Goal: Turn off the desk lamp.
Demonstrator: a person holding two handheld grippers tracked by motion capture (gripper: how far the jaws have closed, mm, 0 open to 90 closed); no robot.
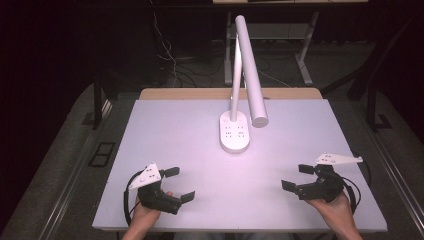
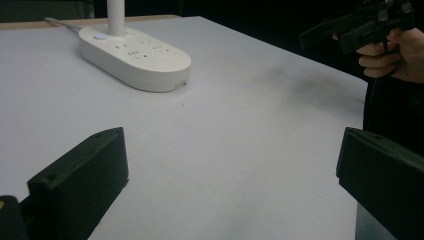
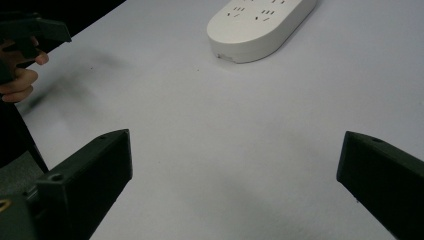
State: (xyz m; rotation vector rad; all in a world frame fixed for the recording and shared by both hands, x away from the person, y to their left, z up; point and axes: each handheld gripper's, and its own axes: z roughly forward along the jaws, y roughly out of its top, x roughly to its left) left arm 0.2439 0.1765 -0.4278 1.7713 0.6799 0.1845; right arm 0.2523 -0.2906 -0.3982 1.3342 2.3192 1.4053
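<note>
High view, item one: a white lamp (image 1: 248, 70) is standing at the middle of the white worktop (image 1: 300, 125), toward its far edge. Its oval base (image 1: 234, 131) is carrying rows of sockets; a thin post is rising from the far end of the base, and the long tube head is slanting forward over the base's right side.

Item two: left claw (image 1: 180, 184), held in a hand (image 1: 145, 212) at the near left edge, is sitting with jaws spread wide and gripping nothing.

Item three: right claw (image 1: 297, 177), held in a hand (image 1: 332, 207) at the near right edge, is likewise gaping and holding nothing.

Both claws are pointing inward toward each other, well apart from the lamp and from one another.

Left gripper view: the base (image 2: 135, 57) is lying far ahead at upper left, with bare worktop (image 2: 240, 150) between the jaws.

Right gripper view: the base (image 3: 260, 25) is lying ahead near the top.
</note>
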